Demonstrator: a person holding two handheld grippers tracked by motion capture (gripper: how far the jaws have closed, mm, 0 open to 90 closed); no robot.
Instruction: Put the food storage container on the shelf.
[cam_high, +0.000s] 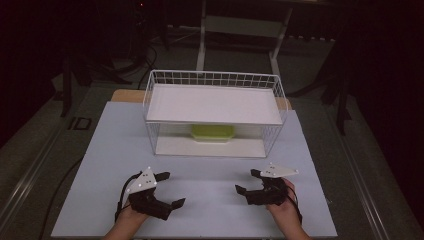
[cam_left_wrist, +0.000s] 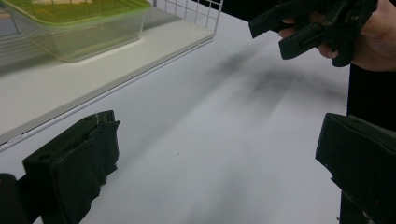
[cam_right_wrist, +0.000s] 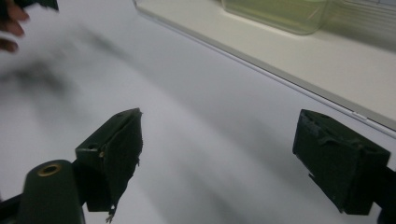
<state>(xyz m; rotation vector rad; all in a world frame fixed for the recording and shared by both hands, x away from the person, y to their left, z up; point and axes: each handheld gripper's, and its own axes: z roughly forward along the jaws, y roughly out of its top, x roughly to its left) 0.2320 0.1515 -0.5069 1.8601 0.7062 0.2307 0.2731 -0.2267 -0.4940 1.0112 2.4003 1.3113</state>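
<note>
Two grippers, left gripper and right gripper, jaws wide, empty; bare table between, wire basket front edge near.

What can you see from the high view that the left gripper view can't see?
High view alone: the whole wire rack with its top shelf, the left gripper open, and the floor around the table.

Left gripper view alone: the green box's clear sides up close.

Both: the green box on the rack's bottom shelf, the white table and the open right gripper.
</note>
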